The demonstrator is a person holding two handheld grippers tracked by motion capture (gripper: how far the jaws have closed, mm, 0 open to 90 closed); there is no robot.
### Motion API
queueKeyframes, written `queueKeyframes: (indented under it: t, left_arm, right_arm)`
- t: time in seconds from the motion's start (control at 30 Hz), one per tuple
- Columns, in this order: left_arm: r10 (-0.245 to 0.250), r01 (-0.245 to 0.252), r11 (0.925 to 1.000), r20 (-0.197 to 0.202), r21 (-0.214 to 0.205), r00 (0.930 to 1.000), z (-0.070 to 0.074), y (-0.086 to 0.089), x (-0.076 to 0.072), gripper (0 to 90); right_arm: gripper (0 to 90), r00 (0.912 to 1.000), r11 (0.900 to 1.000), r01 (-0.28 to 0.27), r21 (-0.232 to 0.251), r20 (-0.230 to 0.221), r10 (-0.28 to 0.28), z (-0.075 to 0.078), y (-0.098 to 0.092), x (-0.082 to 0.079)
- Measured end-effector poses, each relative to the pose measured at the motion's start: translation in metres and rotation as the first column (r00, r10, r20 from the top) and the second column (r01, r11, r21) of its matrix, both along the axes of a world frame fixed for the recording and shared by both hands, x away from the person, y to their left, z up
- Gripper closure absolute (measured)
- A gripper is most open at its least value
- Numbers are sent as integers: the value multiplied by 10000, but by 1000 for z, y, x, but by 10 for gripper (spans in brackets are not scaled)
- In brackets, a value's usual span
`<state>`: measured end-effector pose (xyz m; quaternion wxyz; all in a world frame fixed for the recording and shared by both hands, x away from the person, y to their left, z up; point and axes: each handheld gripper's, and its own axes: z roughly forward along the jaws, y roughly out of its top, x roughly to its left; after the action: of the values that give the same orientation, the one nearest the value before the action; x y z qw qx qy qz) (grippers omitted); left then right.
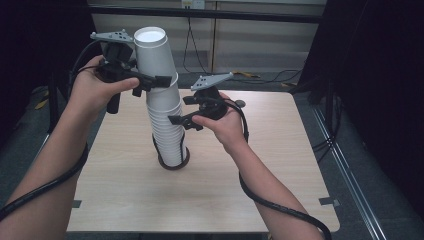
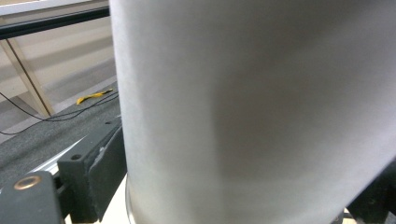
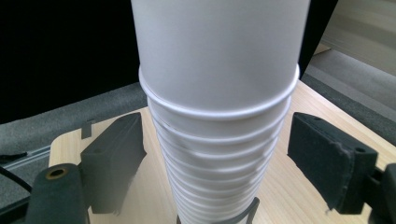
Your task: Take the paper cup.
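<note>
A tall stack of upturned white paper cups point(image 1: 166, 125) stands in a black wire ring point(image 1: 174, 164) on the light wooden table point(image 1: 260, 170). The topmost cup point(image 1: 152, 50) leans to the left, its rim still over the stack. My left gripper point(image 1: 159, 81) is shut on this cup near its rim; in the left gripper view the cup's wall point(image 2: 252, 93) sits between the black pads point(image 2: 105, 158). My right gripper point(image 1: 177, 112) is open around the middle of the stack point(image 3: 219, 154), with a gap at each pad point(image 3: 116, 149).
The table's front and right parts are bare wood. Black curtains hang at both sides. Cables lie on the grey floor behind the table, along with a yellow object point(image 2: 93, 96). Each gripper's cable trails along the person's forearm.
</note>
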<state>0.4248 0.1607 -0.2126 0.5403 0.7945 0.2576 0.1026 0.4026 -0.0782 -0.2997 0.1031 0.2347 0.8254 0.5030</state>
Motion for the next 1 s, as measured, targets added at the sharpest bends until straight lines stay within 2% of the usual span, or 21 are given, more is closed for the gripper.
queueKeyframes:
  t: [0.2,0.27,0.47,0.67,1.0]
  left_arm:
    - [23,-22,10000,128,-81,9999,7,1,-2,95]
    - [34,-29,9996,169,-287,9999,10,2,-2,95]
    - [93,-82,9990,256,-439,9996,17,1,-2,95]
    - [62,-49,9990,285,-450,9996,23,1,-4,96]
    - [35,-20,9991,358,-433,9994,24,1,-6,96]
  right_arm:
    - [182,9999,10000,-75,-48,-137,75,-7,2,-1]
    - [182,9998,10000,-82,-18,-177,82,-8,2,0]
    - [185,9998,9999,-98,-47,-171,97,-9,1,0]
    - [185,9997,9999,-106,-67,-223,104,-11,-2,-1]
    - [185,9995,9999,-100,-85,-301,97,-15,-4,-1]
